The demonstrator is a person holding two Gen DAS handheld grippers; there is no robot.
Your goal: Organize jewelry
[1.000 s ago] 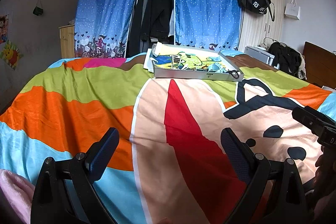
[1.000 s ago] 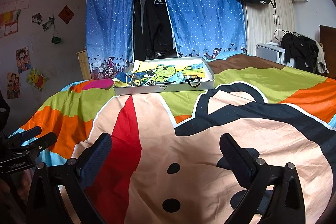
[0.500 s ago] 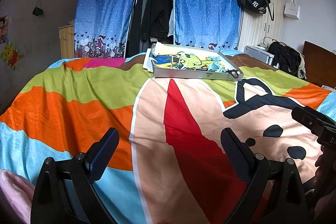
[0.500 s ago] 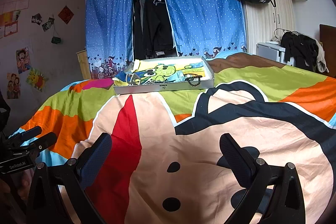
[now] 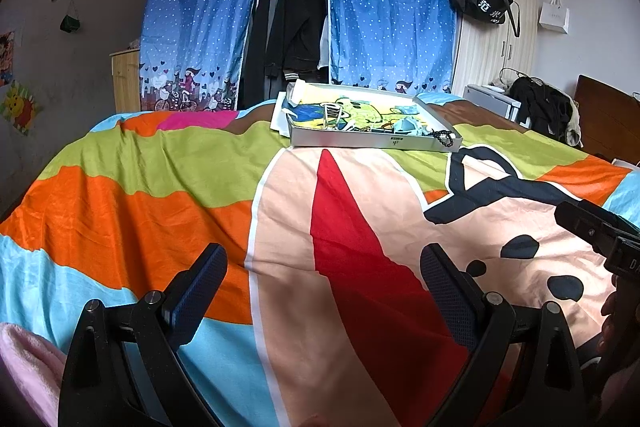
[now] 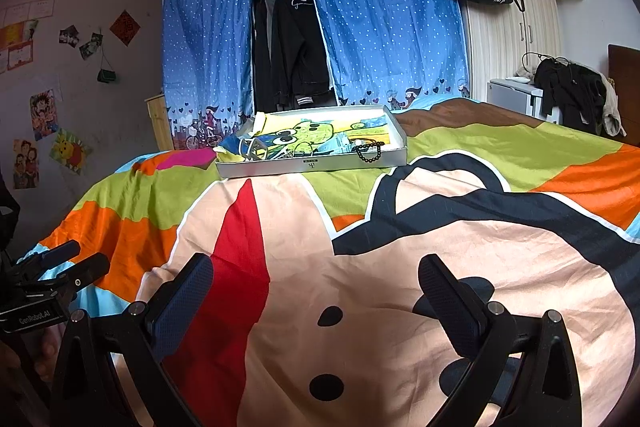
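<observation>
Beaded bracelet (image 6: 370, 152) over shallow rectangular tray's (image 6: 280, 167) rim

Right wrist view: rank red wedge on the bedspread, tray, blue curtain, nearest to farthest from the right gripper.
1. Red wedge on the bedspread, just ahead of the right gripper, left of centre.
2. Tray, mid-bed, straight ahead.
3. Blue curtain, beyond the bed's far end.

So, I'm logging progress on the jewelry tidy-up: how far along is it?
Nothing looks done. The shallow white cardboard tray on the colourful bedspread holds a loose jumble, and a black bead bracelet hangs over its front edge. Nothing is in hand: the left gripper and right gripper are open and empty, short of the tray. All sorting remains.
</observation>
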